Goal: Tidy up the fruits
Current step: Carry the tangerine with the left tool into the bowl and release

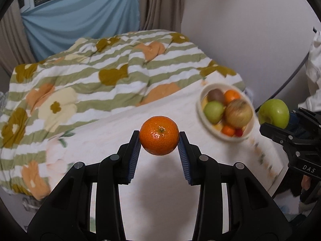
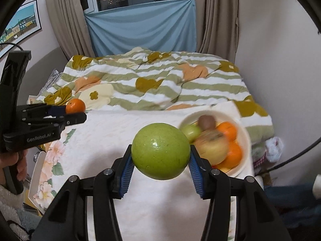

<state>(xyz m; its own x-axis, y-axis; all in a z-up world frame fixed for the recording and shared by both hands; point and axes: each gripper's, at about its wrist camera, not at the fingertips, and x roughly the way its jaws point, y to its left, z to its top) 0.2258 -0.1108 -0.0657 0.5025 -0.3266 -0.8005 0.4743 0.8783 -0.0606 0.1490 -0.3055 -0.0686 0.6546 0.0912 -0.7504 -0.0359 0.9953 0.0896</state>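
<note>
My left gripper (image 1: 158,138) is shut on an orange mandarin (image 1: 159,135), held in the air above the white bed sheet (image 1: 160,180). The right gripper (image 2: 160,154) is shut on a large green apple (image 2: 160,150), also lifted off the sheet. A white bowl (image 1: 249,128) sits to the right on the bed and holds a kiwi, a green apple, a yellowish apple and several mandarins. In the left wrist view the green apple (image 1: 273,113) and the right gripper show at the right edge. In the right wrist view the mandarin (image 2: 75,106) and the left gripper (image 2: 75,112) appear at the left.
A crumpled striped floral quilt (image 2: 160,84) covers the far half of the bed. Behind it hang beige curtains (image 2: 216,16) and a blue cloth (image 2: 140,32) under a dark window. A wall runs along the bed's right side. A person's hand (image 2: 18,160) holds the left gripper's handle.
</note>
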